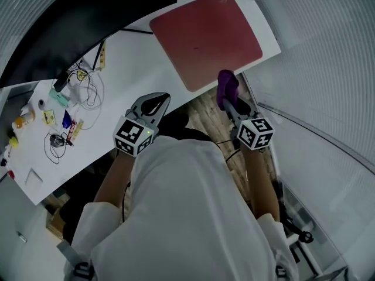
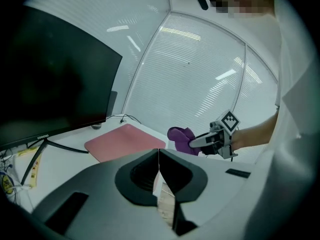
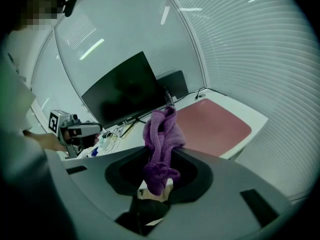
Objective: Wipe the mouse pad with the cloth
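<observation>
A red mouse pad (image 1: pixel 206 37) (image 2: pixel 125 141) (image 3: pixel 215 124) lies flat on the white desk (image 1: pixel 135 63), at its right end. My right gripper (image 1: pixel 229 101) (image 3: pixel 159 176) is shut on a purple cloth (image 1: pixel 227 86) (image 3: pixel 161 139) (image 2: pixel 181 138), which hangs bunched between its jaws. It hovers just off the desk's near edge, below the pad's near corner, not touching it. My left gripper (image 1: pixel 155 105) (image 2: pixel 159 176) is shut with nothing in it, held at the desk's near edge to the left of the pad.
A dark monitor (image 1: pixel 76 16) (image 3: pixel 125 91) stands behind the pad, its cable running past the far corner. Cables and small items (image 1: pixel 64 107) clutter the desk's left part. A curved wall with blinds (image 1: pixel 328 69) closes in on the right. Wooden floor (image 1: pixel 208 110) shows below the desk's edge.
</observation>
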Motion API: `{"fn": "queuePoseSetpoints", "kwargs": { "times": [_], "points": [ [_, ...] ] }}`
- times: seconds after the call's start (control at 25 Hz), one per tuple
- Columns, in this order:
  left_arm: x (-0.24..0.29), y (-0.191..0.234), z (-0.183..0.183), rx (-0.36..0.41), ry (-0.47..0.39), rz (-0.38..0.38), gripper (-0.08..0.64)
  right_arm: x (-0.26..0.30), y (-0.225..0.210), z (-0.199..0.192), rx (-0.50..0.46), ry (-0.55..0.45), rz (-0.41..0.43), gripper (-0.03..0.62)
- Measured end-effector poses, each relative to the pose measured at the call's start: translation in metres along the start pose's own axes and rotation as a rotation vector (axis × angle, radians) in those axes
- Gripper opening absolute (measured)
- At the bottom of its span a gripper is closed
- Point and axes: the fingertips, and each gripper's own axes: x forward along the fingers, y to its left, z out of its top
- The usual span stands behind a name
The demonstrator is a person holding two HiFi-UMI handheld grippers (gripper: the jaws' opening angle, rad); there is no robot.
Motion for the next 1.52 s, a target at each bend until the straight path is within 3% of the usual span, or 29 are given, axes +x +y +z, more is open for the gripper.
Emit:
{"fn": "queuePoseSetpoints", "kwargs": {
  "times": [0.44,0.96,1.52],
  "points": [
    [-0.012,0.051,-0.029,-0.084,0.026,0.034,0.018,0.1,0.021,-0.03,-0.036,0.234,0.08,0.121],
    [-0.037,0.086,-0.05,-0.145,0.02,0.097,0.018,0.178,0.017,-0.087,-0.139,0.467,0.088,0.121],
    [-0.018,0.074,-0.038,-0.187,-0.014,0.193,0.018,0.202,-0.013,-0.1,-0.167,0.573,0.146,0.12]
  ]
}}
